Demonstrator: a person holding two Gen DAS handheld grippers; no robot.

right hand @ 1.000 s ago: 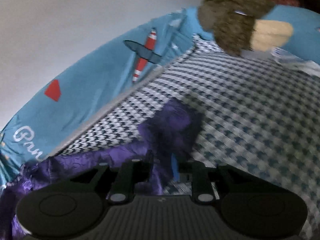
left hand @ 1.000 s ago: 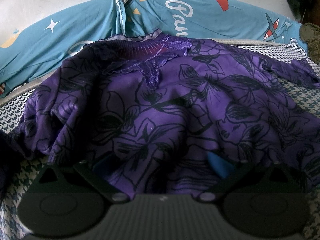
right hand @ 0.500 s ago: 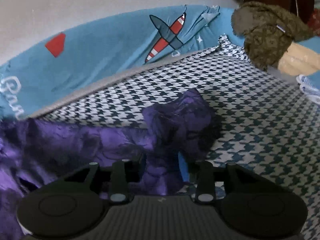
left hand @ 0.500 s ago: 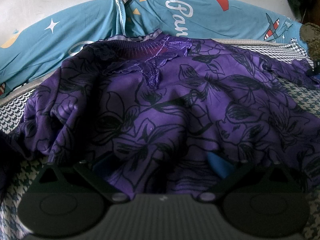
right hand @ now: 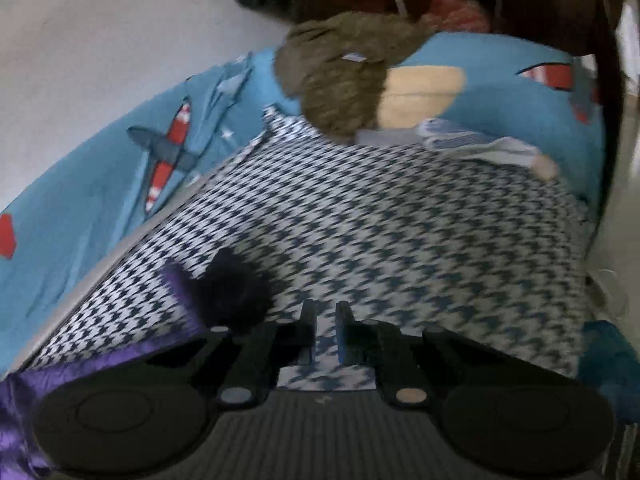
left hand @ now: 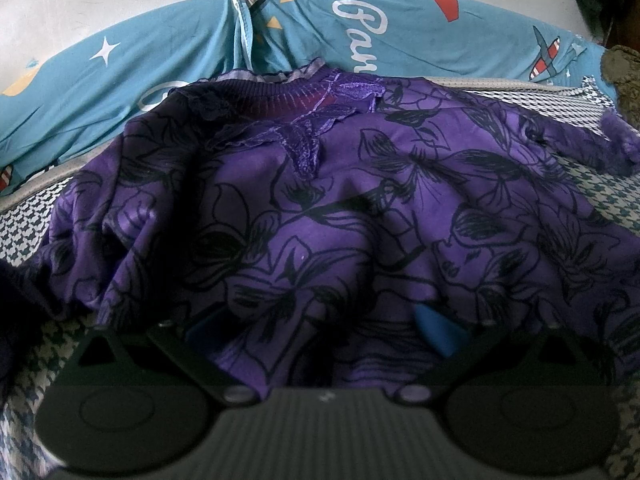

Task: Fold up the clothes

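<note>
Bed, covered with a houndstooth sheet [right hand: 400, 216] in dark blue and white. Landmark: the sheet.

- Purple floral top [left hand: 340, 216], spread flat over the middle of the sheet, collar toward the far edge, one sleeve reaching to the right; its sleeve end [right hand: 232, 284] lies on the sheet, crumpled.
- Blue printed cover [left hand: 420, 28] with aeroplanes, stars and white lettering, bunched along the sheet's far edge against the wall.
- Brown-green fuzzy cloth [right hand: 344, 92], heaped at the sheet's far right corner.
- Pale folded cloth [right hand: 472, 144], beside that heap on the sheet's far edge.
</note>
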